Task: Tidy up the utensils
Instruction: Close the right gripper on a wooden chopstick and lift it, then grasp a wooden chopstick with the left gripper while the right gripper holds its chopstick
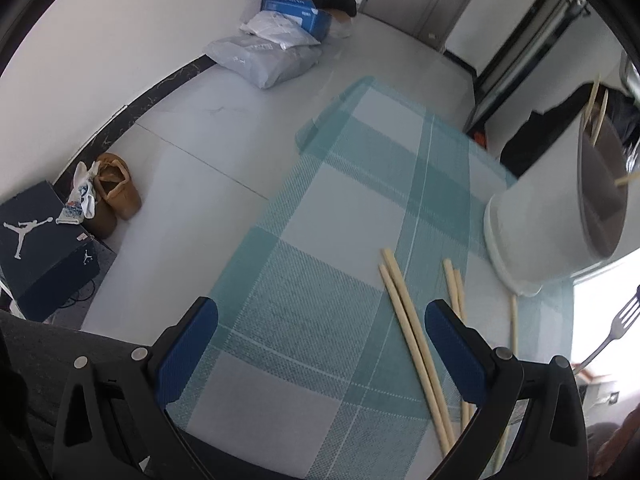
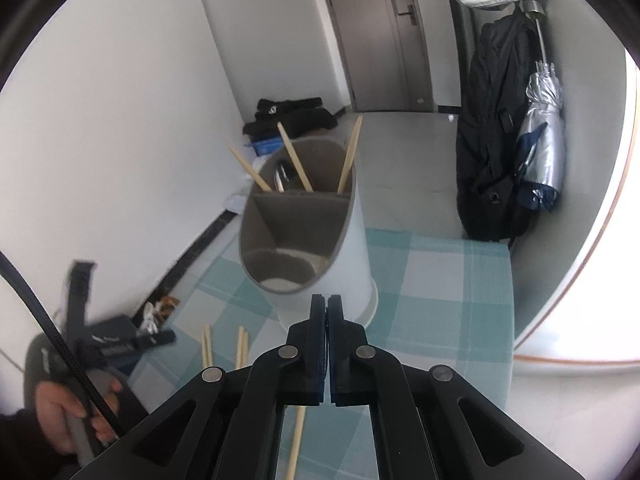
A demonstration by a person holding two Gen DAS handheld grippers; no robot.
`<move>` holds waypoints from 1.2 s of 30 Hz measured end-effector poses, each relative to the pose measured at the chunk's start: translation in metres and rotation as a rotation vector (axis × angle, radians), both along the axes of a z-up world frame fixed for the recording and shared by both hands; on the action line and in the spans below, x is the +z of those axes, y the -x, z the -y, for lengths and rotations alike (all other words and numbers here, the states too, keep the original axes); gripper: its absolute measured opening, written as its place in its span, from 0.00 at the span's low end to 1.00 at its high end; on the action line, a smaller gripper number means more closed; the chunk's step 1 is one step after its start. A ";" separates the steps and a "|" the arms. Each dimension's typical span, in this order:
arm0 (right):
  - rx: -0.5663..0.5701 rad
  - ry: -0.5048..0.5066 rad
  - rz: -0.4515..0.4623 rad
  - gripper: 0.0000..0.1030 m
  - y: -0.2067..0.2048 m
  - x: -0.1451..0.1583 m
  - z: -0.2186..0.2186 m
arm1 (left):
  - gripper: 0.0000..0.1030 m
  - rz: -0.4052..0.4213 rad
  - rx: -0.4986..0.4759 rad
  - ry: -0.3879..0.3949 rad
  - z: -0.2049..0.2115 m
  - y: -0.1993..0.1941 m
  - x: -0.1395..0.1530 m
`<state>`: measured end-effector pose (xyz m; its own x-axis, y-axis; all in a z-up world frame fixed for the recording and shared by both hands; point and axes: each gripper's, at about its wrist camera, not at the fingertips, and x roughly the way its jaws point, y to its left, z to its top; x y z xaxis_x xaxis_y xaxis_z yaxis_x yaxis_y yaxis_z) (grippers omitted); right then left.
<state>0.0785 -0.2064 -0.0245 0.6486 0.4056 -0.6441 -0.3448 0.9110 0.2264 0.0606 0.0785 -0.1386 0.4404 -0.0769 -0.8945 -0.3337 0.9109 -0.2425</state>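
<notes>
- Teal-and-white checked woven table mat (image 1: 320, 320): cloth-like, coarse visible weave, matt.
- Pale wooden chopsticks (image 1: 416, 344): smooth, unvarnished look.
- White cylindrical plastic utensil holder (image 2: 352, 256): smooth shell, matt grey-brown inside.
- Silver metal fork (image 1: 616, 328): shiny.
- Black plastic left gripper (image 1: 320, 344): matt, blue pads (image 1: 192, 344).
- Grey floor tiles (image 1: 192, 184): glossy.

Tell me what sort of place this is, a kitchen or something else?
Probably a home's entry or living area, not a kitchen: a checked tablecloth carrying a utensil holder, shoes and parcels on the tiled floor, and a backpack hanging near a door.
</notes>
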 end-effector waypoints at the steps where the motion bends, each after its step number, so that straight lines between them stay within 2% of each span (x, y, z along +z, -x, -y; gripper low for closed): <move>1: 0.000 -0.015 0.004 0.01 0.000 0.001 0.002 | 0.99 -0.015 -0.010 -0.016 0.003 -0.001 -0.002; 6: -0.009 -0.063 0.012 0.01 0.004 -0.002 0.010 | 0.99 -0.087 -0.042 -0.078 0.012 -0.005 -0.011; 17: -0.012 -0.124 0.028 0.01 0.008 0.003 0.026 | 0.98 -0.169 -0.070 -0.208 0.028 -0.014 -0.017; 23: -0.020 -0.143 0.048 0.01 0.015 0.008 0.041 | 0.93 -0.176 -0.037 -0.202 0.026 -0.017 -0.016; 31: -0.015 -0.153 0.077 0.01 0.027 0.016 0.053 | 0.61 -0.144 -0.043 -0.215 0.045 -0.024 -0.011; 33: -0.018 -0.160 0.087 0.01 0.031 0.019 0.055 | 0.43 -0.134 -0.043 -0.218 0.047 -0.027 -0.009; 36: -0.021 -0.167 0.091 0.01 0.033 0.021 0.060 | 0.27 -0.130 -0.063 -0.213 0.051 -0.035 -0.008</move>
